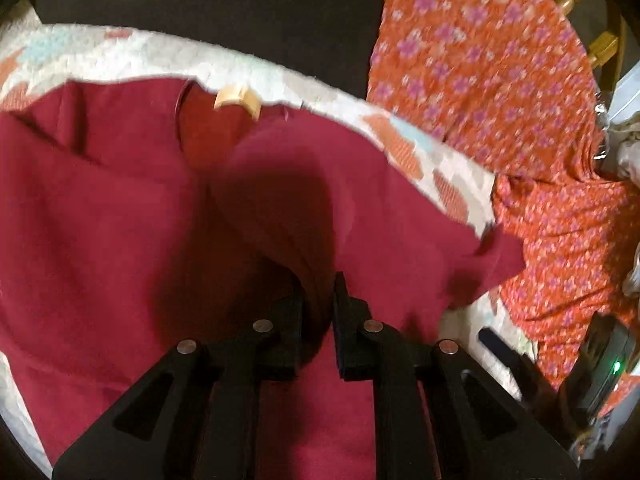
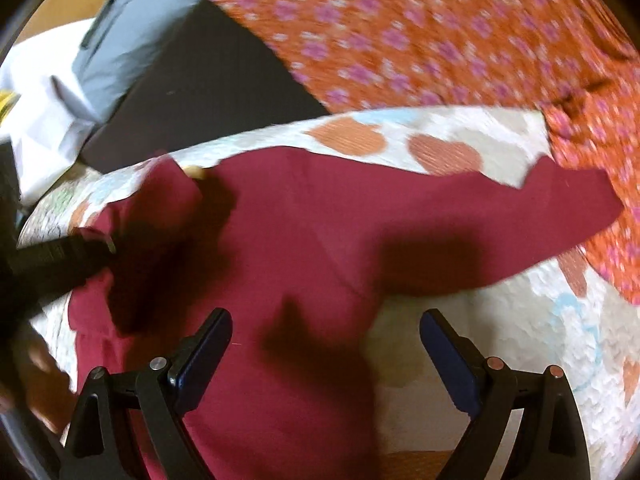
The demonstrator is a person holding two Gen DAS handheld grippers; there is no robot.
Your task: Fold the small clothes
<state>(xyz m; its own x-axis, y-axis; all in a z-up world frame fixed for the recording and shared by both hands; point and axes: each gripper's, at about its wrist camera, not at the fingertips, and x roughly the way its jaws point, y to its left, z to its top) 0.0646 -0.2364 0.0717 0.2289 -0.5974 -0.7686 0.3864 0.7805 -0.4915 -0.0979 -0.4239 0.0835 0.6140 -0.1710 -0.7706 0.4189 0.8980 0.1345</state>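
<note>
In the left wrist view the left claw (image 1: 320, 292) sits at 6 o'clock, its black fingers drawn nearly together and pinching a raised fold of the red shirt (image 1: 120, 220). The shirt is a soft, matte, dark red knit; it lies spread over a nubbly white quilt (image 1: 280, 76) printed with orange and pale blue patches. A tan label (image 1: 236, 100) shows at the neckline toward 11 o'clock. One sleeve tapers to a point at 3 o'clock, its tip touching the orange flowered cloth (image 1: 500, 80).

In the right wrist view the right claw (image 2: 326, 344) is wide open and holds nothing; its left finger hovers over the shirt (image 2: 300, 220), its right finger over bare quilt (image 2: 500, 340). The shirt's side edge runs between them, from 6 o'clock upward. The left claw (image 2: 72, 256) enters at 9 o'clock, on the shirt. Bare quilt lies open at 4 o'clock. Beyond the shirt's far edge a strip of quilt shows, then a dark flat surface (image 2: 200, 80) at 11 o'clock, with grey cloth (image 2: 132, 20) and white cloth (image 2: 40, 92) at 10 o'clock. The flowered cloth fills 1 to 3 o'clock, blurred.
</note>
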